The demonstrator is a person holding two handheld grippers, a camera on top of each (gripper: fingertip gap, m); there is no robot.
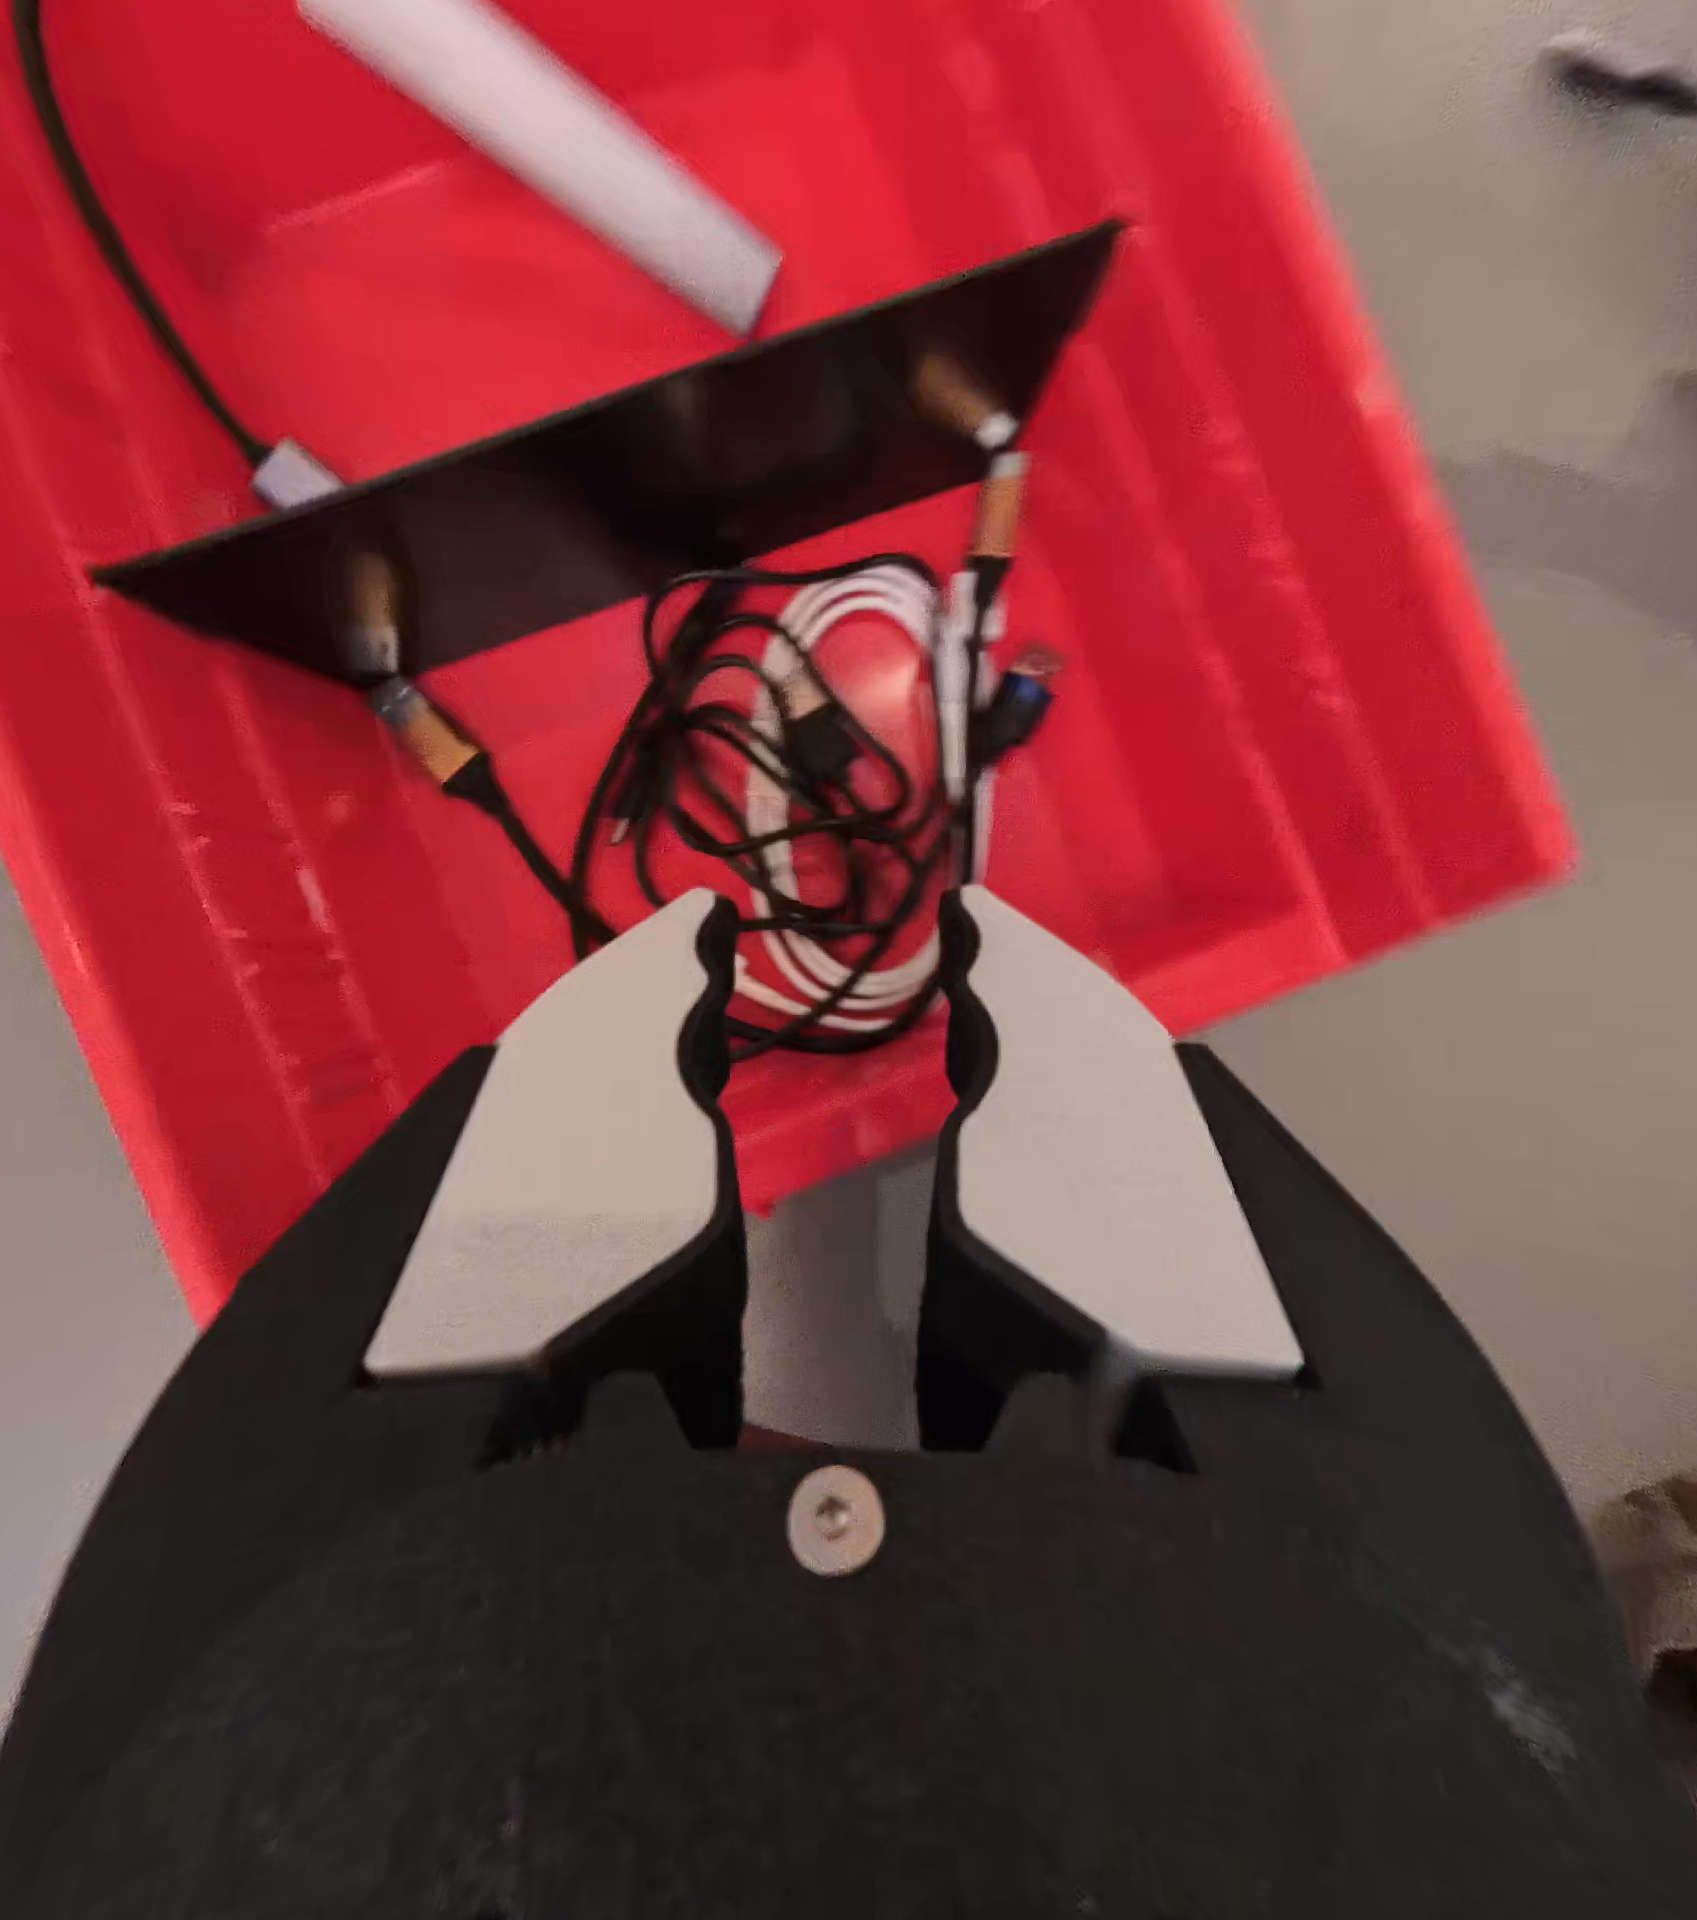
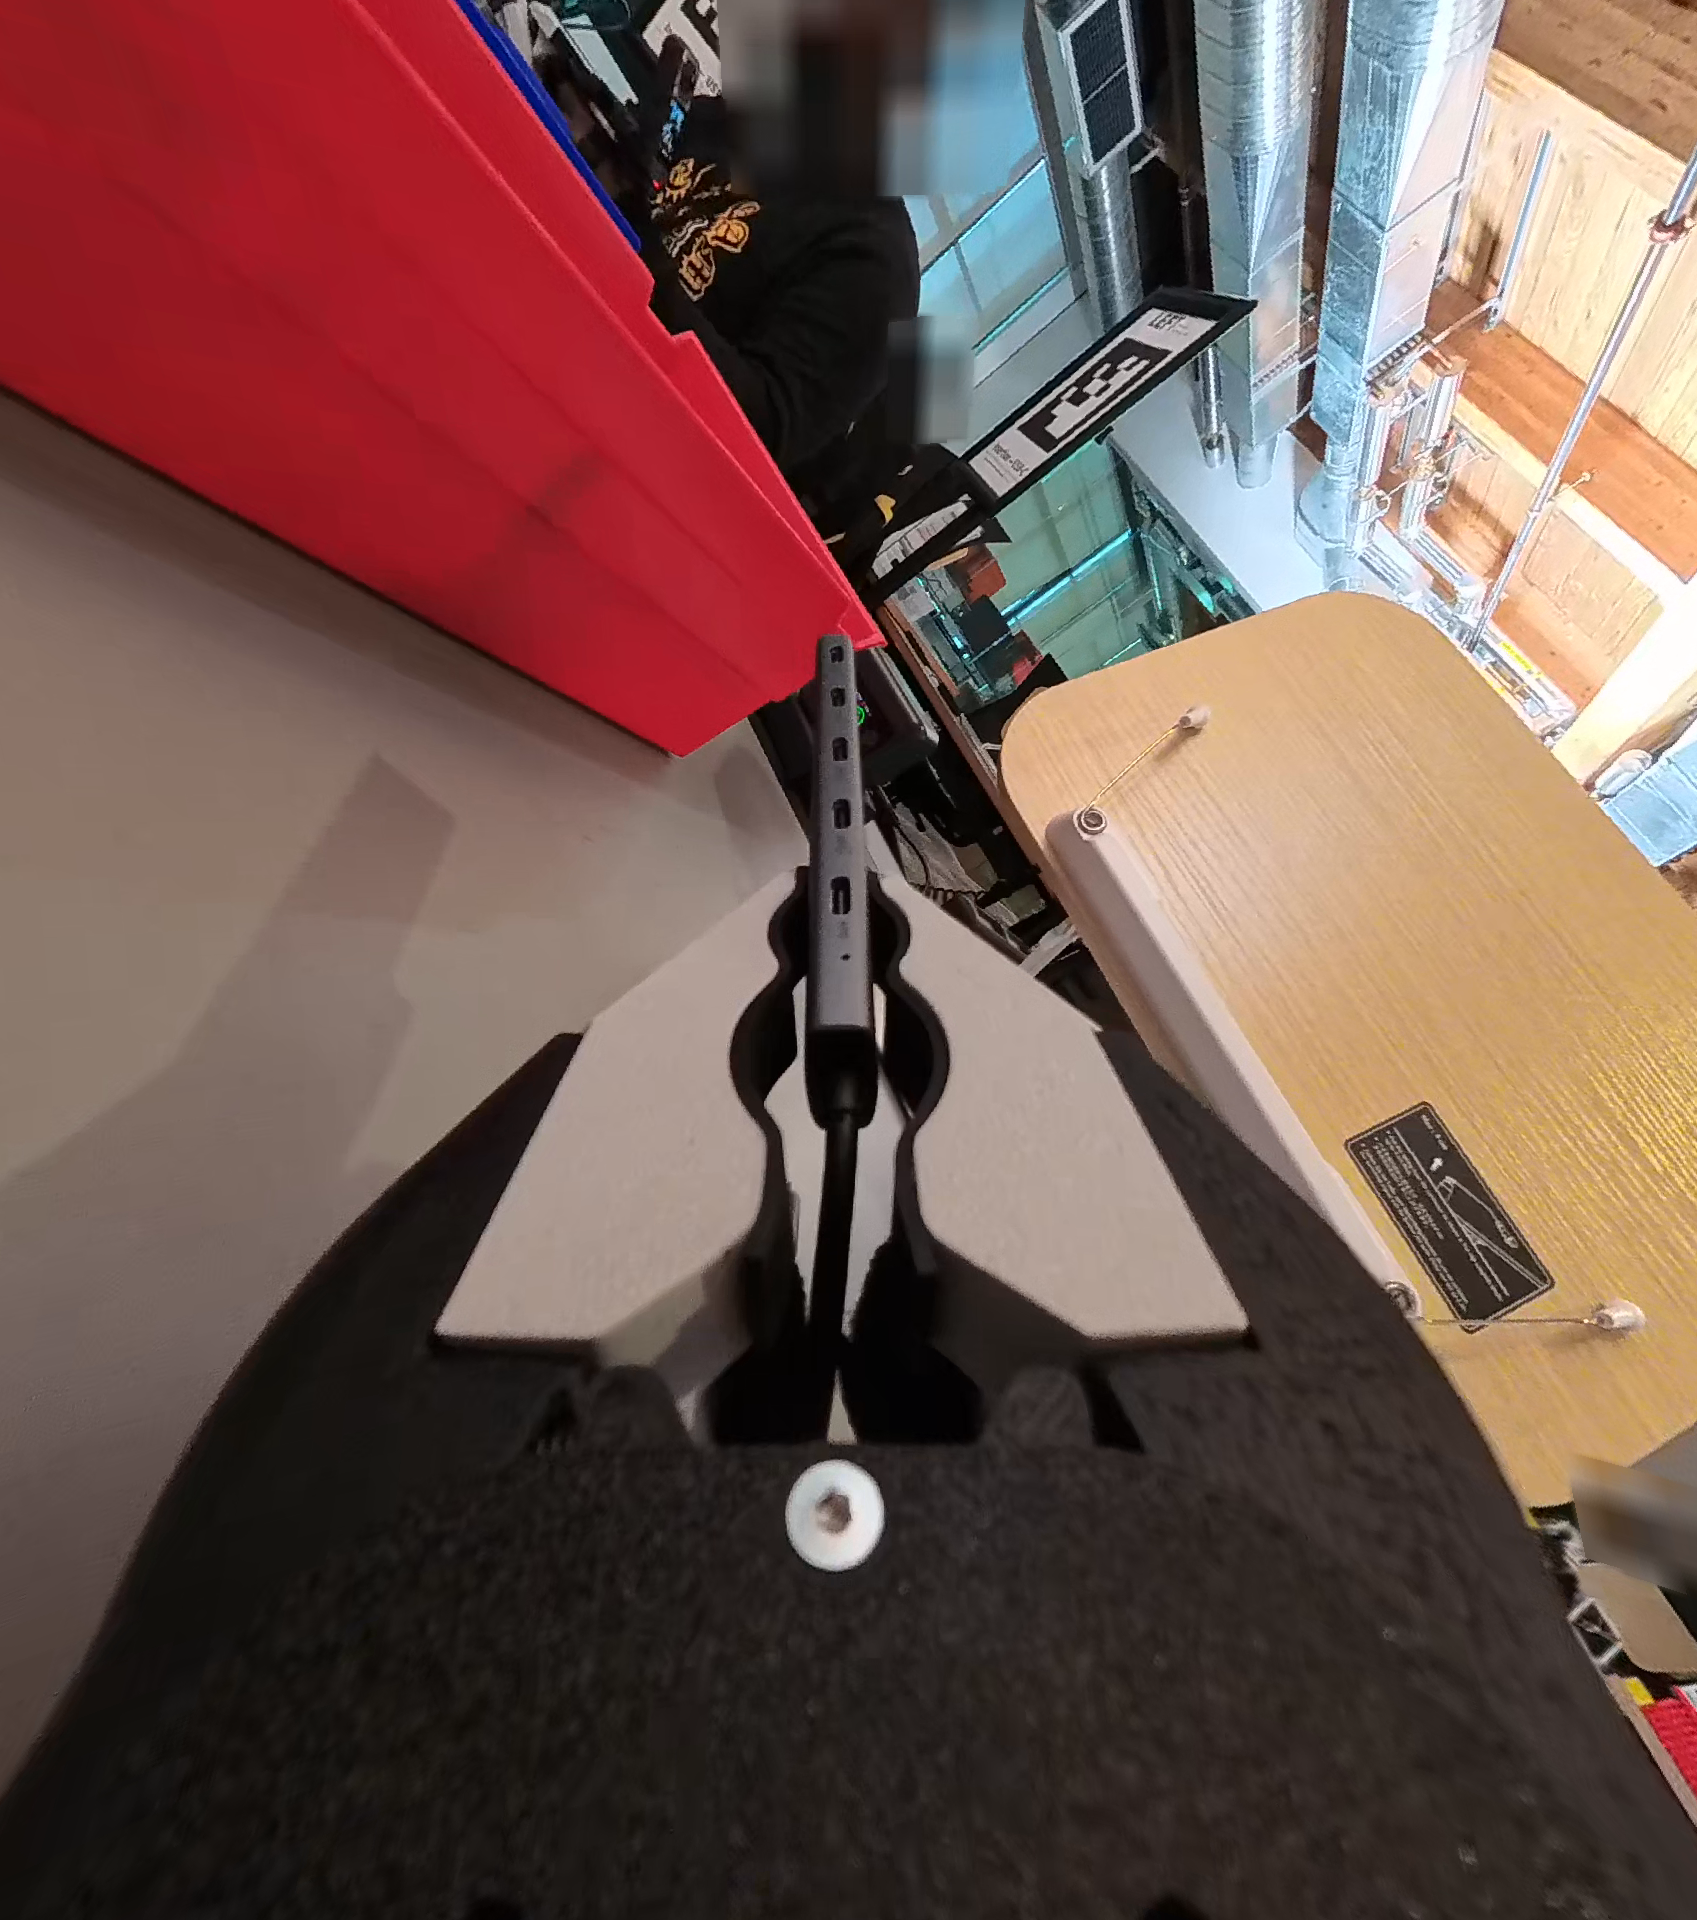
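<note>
While the left tongs (image 1: 828,914) are hovering agape over tangled cables (image 1: 802,790) in the red bin (image 1: 1239,623), the right tongs (image 2: 836,914) are pinching a grey hub (image 2: 840,790), which may be slipping.

A big red plastic bin (image 1: 1291,623) is set on a pale grey table (image 2: 148,935). A black divider panel (image 1: 615,499), a flat white bar (image 1: 553,156) and tangled black and white cables (image 1: 802,790) are kept inside.

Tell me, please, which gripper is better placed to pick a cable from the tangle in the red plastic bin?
Left. The left gripper is open and empty, right over the tangle of black and white cables in the red plastic bin. The right gripper is shut on a slim grey multi-port hub, outside the bin.
</note>
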